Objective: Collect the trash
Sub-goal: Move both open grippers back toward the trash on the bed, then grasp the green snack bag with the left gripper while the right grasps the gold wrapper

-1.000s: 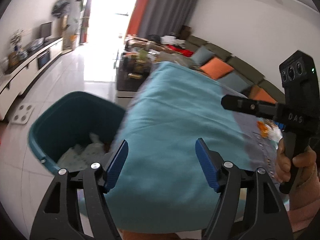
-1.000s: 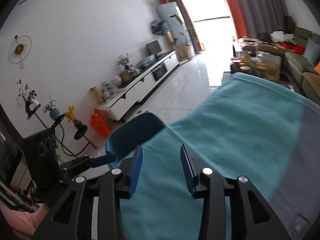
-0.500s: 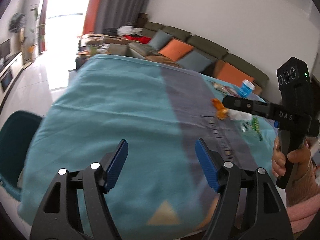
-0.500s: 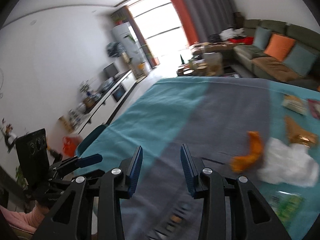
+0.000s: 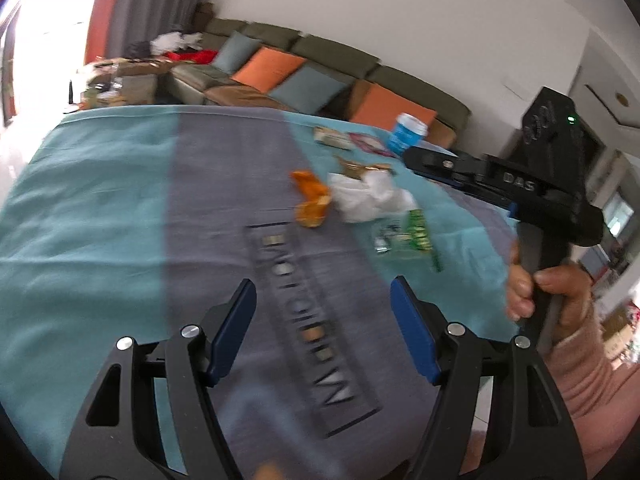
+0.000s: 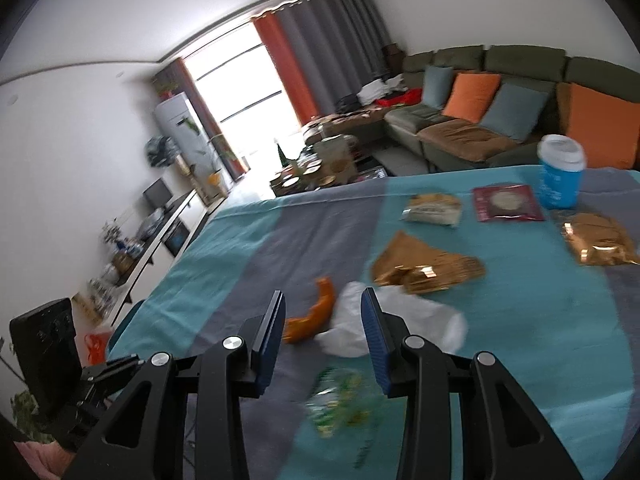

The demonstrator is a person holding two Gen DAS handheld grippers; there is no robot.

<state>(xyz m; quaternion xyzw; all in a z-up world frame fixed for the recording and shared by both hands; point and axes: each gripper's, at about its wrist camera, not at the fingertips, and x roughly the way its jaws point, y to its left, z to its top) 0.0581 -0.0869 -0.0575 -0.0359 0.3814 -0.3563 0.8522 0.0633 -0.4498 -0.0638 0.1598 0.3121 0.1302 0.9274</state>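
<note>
Above trash, right hand-held gripper empty

Both tools are showing matte black angular frames with triangular cut-outs, silver round rivets and flat blue pads. The left gripper is carrying four rivets, as is the right gripper. Its boxy black body is bearing "DAS" lettering and a glowing green light; a pink knitted sleeve is covering the wrist.
</note>
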